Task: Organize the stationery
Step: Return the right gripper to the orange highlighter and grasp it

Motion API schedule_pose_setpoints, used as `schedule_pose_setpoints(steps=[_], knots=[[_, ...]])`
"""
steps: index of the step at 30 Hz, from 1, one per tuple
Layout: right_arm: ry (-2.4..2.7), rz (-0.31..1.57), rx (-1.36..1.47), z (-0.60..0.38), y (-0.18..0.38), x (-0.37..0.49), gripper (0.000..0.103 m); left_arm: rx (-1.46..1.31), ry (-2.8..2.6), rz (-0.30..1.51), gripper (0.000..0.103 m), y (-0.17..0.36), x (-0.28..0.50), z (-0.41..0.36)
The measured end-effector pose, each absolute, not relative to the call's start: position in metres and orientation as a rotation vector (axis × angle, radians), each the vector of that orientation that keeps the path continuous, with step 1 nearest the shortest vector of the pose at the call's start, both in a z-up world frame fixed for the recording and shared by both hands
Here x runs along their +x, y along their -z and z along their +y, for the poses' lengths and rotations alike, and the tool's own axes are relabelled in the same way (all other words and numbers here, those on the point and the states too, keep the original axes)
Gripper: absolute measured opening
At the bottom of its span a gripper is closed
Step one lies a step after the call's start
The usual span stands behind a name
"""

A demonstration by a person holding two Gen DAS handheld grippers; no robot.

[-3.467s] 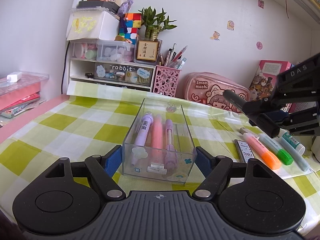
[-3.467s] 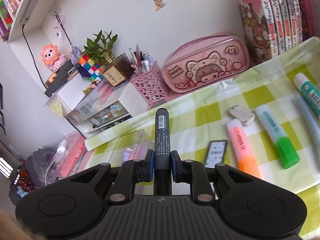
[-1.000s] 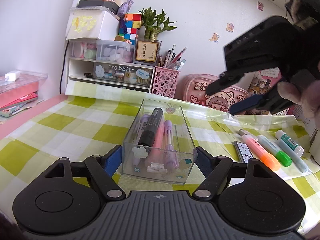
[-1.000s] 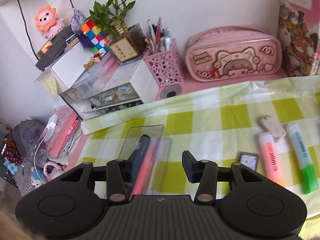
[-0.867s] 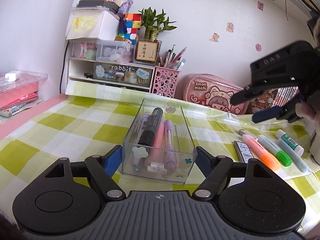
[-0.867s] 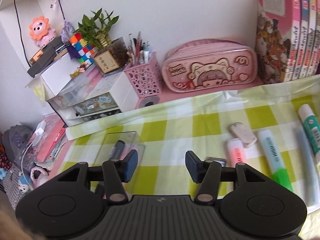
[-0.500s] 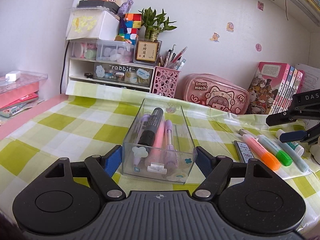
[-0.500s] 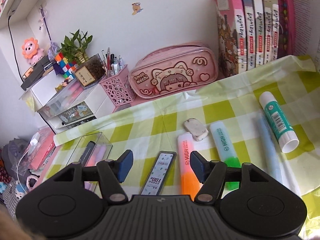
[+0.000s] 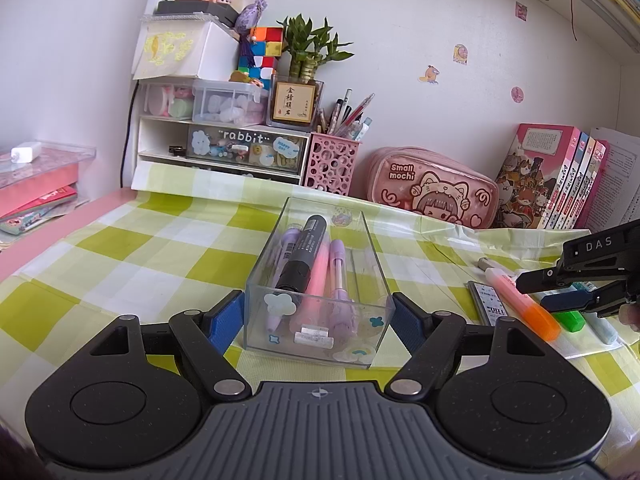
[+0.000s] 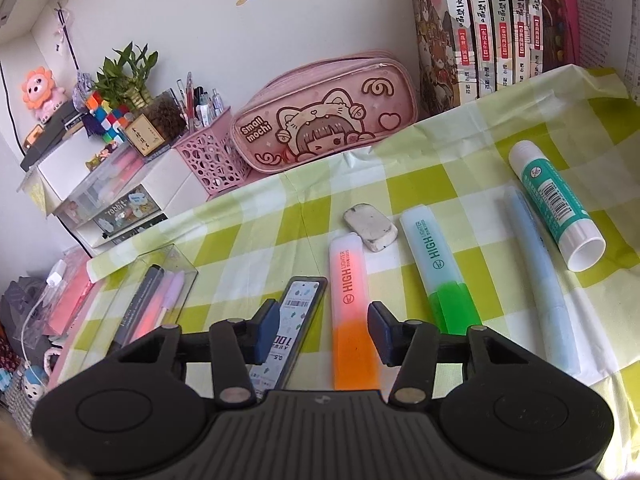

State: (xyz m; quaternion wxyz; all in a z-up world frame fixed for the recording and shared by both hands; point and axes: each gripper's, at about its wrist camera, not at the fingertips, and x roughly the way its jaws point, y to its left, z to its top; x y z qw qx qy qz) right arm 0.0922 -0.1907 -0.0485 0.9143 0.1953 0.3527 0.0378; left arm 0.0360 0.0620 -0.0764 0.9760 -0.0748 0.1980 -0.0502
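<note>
My left gripper point(image 9: 318, 314) is shut on the clear plastic box point(image 9: 372, 248), one blue pad on each side wall near its front. In the box lie a black marker point(image 9: 304, 256), a pink pen point(image 9: 320, 276) and purple pens. My right gripper point(image 10: 323, 322) hovers low over the checked cloth with its jaws closing. The orange highlighter point(image 10: 352, 312) and part of the lead refill case point(image 10: 296, 312) lie between its fingers, untouched by the pads. From the left wrist view, the right gripper point(image 9: 534, 294) sits over the orange highlighter point(image 9: 520, 300).
Right of the orange highlighter lie a green highlighter point(image 10: 440, 268), a pale blue pen point(image 10: 540, 280) and a glue stick point(image 10: 556, 204), with a worn eraser point(image 10: 370, 226) behind. Along the wall stand a pink pencil case point(image 10: 324, 120), books point(image 10: 492, 20), a pink pen cup point(image 10: 208, 160) and a drawer unit point(image 9: 224, 144).
The right gripper let go of the black marker, which now lies in the box, then swung right and down over the highlighters. The left gripper and the box stayed still.
</note>
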Motion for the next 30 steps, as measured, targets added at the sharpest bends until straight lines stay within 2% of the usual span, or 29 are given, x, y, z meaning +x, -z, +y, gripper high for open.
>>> schedule_pose_setpoints(steps=[11,30], knots=[[-0.020,0.733,0.337,-0.1888,0.0558,0.0951,0.022,-0.150,0.101,0.399,0.076,0.0765,0.0360,0.0619],[-0.024,0.713,0.389,-0.1943,0.0538,0.0962,0.021,-0.150,0.100,0.401,0.076,0.0767,0.0359,0.0602]])
